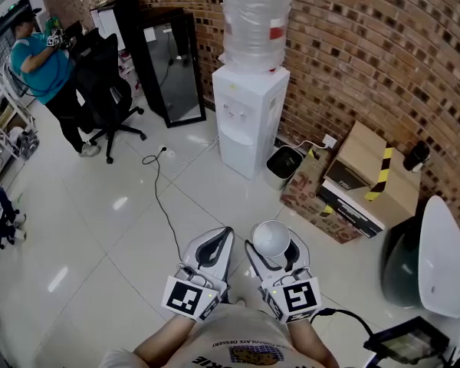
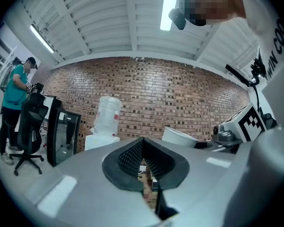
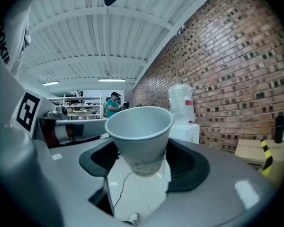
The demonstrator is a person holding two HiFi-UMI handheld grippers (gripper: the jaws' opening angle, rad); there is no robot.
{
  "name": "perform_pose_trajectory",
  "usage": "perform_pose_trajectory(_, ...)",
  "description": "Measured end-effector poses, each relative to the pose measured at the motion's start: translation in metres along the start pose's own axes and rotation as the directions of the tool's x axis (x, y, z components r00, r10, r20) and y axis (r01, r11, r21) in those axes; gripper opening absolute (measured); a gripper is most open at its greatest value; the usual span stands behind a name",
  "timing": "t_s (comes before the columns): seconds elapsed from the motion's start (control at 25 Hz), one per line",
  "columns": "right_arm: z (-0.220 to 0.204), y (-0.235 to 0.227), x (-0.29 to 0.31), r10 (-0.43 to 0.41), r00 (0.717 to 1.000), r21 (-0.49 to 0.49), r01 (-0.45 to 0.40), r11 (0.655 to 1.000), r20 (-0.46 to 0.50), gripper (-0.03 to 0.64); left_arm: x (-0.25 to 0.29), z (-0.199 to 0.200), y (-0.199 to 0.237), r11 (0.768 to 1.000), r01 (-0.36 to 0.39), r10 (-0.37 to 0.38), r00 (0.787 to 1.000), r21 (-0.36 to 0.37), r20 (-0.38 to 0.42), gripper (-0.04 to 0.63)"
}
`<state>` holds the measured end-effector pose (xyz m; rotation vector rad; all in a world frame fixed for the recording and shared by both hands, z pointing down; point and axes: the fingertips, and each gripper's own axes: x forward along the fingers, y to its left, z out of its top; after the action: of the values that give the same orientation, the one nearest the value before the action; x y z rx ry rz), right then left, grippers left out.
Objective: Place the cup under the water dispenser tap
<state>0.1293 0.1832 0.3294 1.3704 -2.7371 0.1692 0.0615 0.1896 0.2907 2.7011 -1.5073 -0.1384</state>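
A white paper cup stands upright between the jaws of my right gripper, which is shut on its lower body. In the right gripper view the cup fills the middle and is empty. The white water dispenser with its clear bottle stands against the brick wall, some way ahead across the floor; its taps face me. It also shows as the dispenser behind the cup. My left gripper is held beside the right one, shut and empty, with the dispenser far beyond its tips.
A black bin sits right of the dispenser, then cardboard boxes. A cable trails over the white tiled floor. A black framed panel, an office chair and a person are at the left.
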Motion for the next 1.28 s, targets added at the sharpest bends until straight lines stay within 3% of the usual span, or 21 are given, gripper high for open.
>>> perform_pose_trajectory(0.56,0.012,-0.027,0.093,0.001,0.999,-0.039,-0.002,0.999,-0.033,0.322,0.066,-0.002,0.085,1.0,-0.009,0.009,1.0,-0.024,0.002,-0.017)
perform_pose_trajectory(1.28,0.041,-0.055,0.267,-0.032,0.996,-0.05,0.028,0.998,-0.086,0.322,0.167,0.008,0.231,0.996,0.049,-0.05,0.999,-0.077,-0.02,-0.017)
